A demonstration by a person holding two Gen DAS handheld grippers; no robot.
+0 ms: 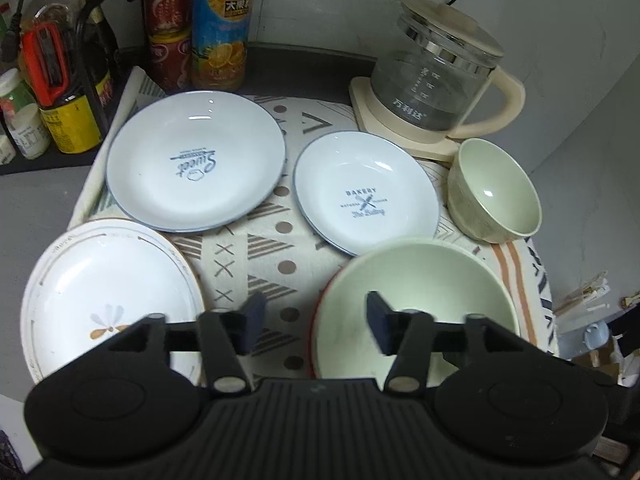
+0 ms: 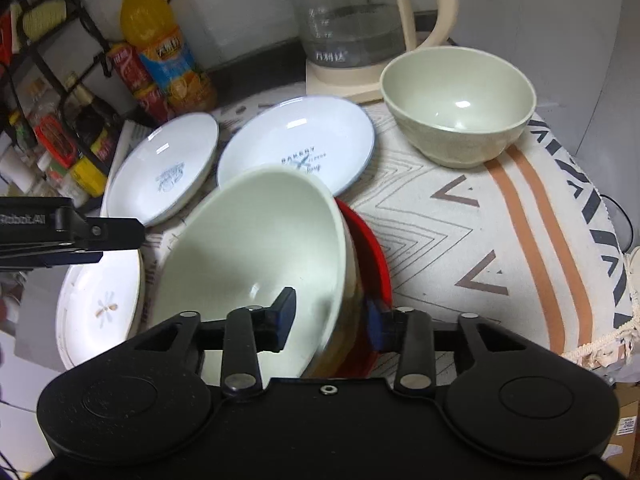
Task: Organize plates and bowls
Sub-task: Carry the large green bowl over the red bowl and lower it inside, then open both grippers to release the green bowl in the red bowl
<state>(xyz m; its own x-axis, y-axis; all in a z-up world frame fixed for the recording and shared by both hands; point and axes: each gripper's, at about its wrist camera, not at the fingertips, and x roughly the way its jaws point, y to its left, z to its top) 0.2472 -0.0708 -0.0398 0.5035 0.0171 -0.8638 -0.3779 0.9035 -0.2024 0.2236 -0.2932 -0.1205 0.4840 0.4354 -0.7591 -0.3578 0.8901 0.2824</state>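
Care matters here: the left gripper (image 1: 316,320) hangs spread and empty above the cloth, while the right gripper (image 2: 332,316), jaws loosely astride the tilted large bowl's (image 2: 256,240) rim, should settle it level inside the red bowl (image 2: 370,256) before withdrawing.

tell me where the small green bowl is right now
The small green bowl sits at the far right of the patterned cloth, just in front of the glass kettle and right of the bakery plate.

Both wrist cameras are looking steeply down along their jaws at the table (image 1: 280,216) from close above — the right perhaps nearer — sharing the Bakery plate (image 1: 366,192) (image 2: 296,148) and kettle (image 1: 436,76) (image 2: 352,20).
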